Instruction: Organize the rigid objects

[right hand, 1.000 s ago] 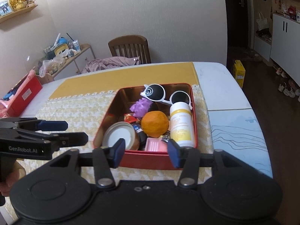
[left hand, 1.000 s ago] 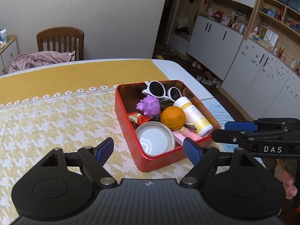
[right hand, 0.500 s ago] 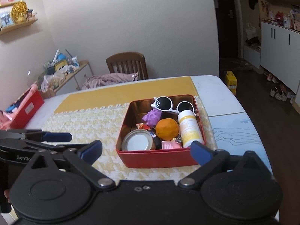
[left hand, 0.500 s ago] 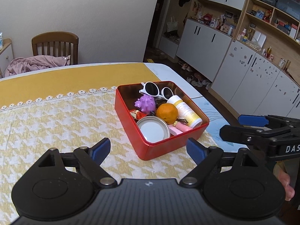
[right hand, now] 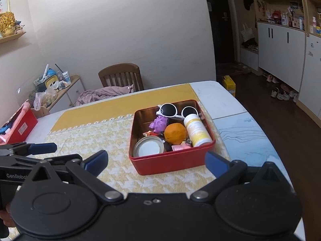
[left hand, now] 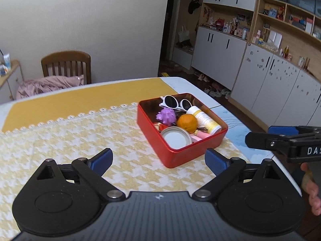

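A red tin box stands on the yellow houndstooth cloth. It holds white sunglasses, a purple spiky toy, an orange, a white and yellow bottle, a round metal lid and a pink item. My left gripper is open and empty, held back from the box's near corner. My right gripper is open and empty in front of the box.
The right gripper shows at the right edge of the left wrist view; the left gripper shows at the left edge of the right wrist view. A wooden chair with pink cloth stands behind the table. A red box sits far left. The table edge runs to the right.
Both grippers have pulled back and up from the red box, which now looks smaller. The right gripper's jaws have opened wide. The box contents have not moved.
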Tool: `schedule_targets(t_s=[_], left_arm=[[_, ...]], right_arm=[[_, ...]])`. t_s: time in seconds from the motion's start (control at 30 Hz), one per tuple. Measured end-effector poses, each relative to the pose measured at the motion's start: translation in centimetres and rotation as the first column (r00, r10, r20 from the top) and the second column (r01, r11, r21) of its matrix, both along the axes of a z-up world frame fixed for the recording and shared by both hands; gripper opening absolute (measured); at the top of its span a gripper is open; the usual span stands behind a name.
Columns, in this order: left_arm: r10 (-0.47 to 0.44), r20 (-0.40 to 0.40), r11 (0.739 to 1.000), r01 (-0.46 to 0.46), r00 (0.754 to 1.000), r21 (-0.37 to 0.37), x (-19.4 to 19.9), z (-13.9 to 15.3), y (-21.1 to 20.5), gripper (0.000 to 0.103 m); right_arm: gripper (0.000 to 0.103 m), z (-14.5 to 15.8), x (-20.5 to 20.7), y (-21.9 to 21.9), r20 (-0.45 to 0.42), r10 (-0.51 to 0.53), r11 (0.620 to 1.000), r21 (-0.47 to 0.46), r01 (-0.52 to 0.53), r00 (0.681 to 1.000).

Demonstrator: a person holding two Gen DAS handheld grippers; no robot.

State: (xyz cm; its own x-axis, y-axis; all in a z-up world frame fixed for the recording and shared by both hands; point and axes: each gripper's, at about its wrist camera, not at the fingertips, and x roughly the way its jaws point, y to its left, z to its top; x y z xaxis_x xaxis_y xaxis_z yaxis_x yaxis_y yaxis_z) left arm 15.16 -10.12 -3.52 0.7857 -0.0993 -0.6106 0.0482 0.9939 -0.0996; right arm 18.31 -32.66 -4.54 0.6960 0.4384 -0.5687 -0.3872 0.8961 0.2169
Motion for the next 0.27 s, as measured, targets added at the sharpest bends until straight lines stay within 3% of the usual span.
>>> schedule_targets(t_s=[0.27], left_arm=[[-0.008, -0.001, 1.0, 0.008, 1.0, 0.008, -0.9, 0.0, 0.8, 0.099]], right_arm=[[0.103, -0.4, -1.6, 0.6, -0.012, -0.029, 0.999, -0.016, 0.029, 0.999]])
